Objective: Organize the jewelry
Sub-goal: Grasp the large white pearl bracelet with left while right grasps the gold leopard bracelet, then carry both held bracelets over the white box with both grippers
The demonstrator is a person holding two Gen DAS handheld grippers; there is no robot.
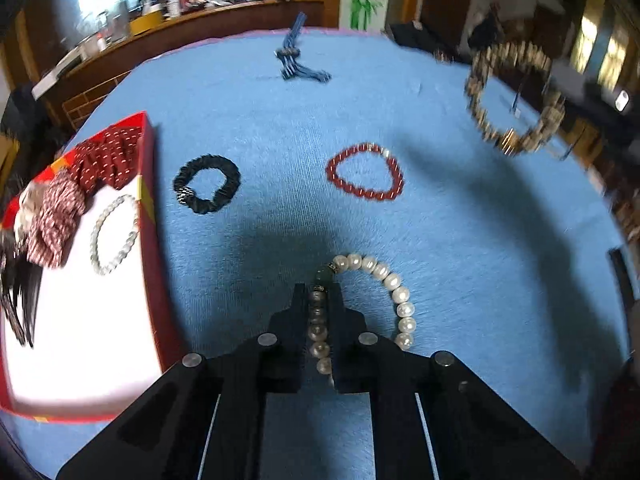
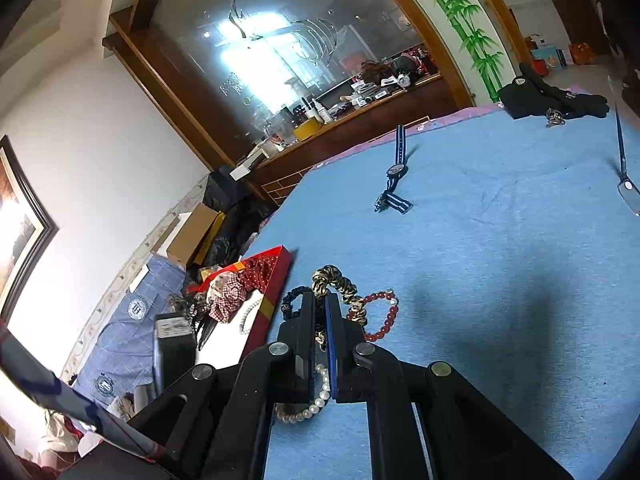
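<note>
Blue cloth-covered table (image 1: 460, 240) seen from both wrist views; its far edge curves below a wooden counter, its left edge drops toward cartons on the floor. Left gripper (image 1: 318, 292) points steeply down, jaws clamped on the pearl bracelet (image 1: 394, 284), which lies on the cloth near the table's near edge, its right arc free beside the fingers. Right gripper (image 2: 319, 300), held above the cloth, has its jaws closed on a leopard-print scrunchie (image 2: 340, 286). Red gift box (image 1: 150, 184) stands at the left, just beside the left gripper; it holds red patterned scrunchies and a clear bead bracelet (image 1: 114, 234) on its white floor. Open cloth lies between box and grippers except for a black scrunchie (image 1: 207, 189) and a red bead bracelet (image 1: 365, 177). Farther off: a striped-strap watch (image 2: 394, 176), dark folded clothing (image 2: 552, 98), scissors (image 2: 624, 172) at the right margin.
</note>
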